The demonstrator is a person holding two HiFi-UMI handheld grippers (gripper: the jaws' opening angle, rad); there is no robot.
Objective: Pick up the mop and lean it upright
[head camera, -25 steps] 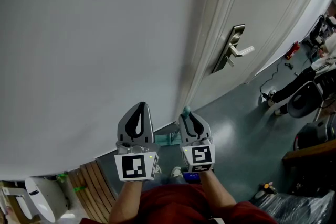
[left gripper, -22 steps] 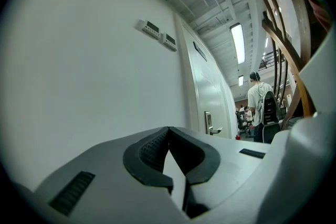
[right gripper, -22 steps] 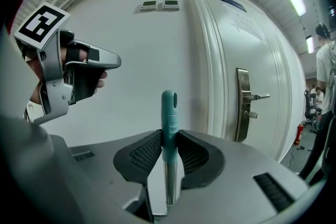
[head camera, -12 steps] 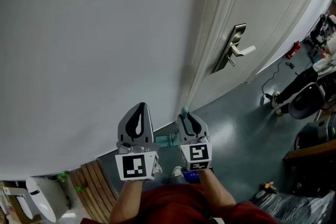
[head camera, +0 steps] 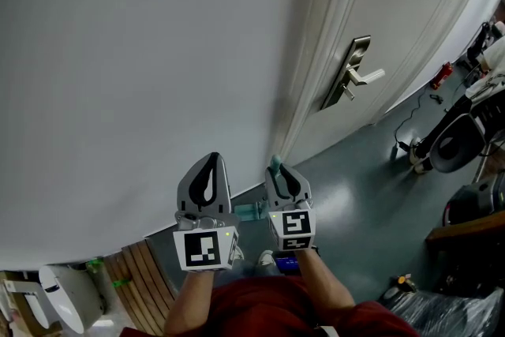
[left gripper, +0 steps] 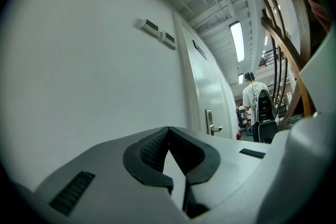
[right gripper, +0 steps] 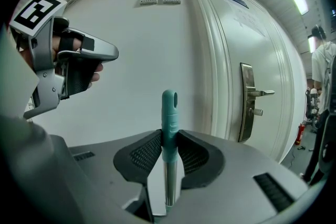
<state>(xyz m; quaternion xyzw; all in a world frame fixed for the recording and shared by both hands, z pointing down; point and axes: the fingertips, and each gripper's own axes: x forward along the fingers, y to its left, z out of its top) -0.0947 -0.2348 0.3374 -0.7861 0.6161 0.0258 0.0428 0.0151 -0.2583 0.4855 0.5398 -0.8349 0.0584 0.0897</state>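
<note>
two grippers low centre: right gripper [right gripper: 169, 134] clamps the mop handle [right gripper: 169, 102] upright before the wall [right gripper: 131, 50]; left gripper [left gripper: 168, 129] pinched together, empty. leaning step, i'd say. next: rest handle against wall, release.

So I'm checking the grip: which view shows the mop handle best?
The right gripper view: the teal mop handle stands upright, clamped in the right gripper. The head view shows only its tip; the left gripper view shows none of it.
</note>
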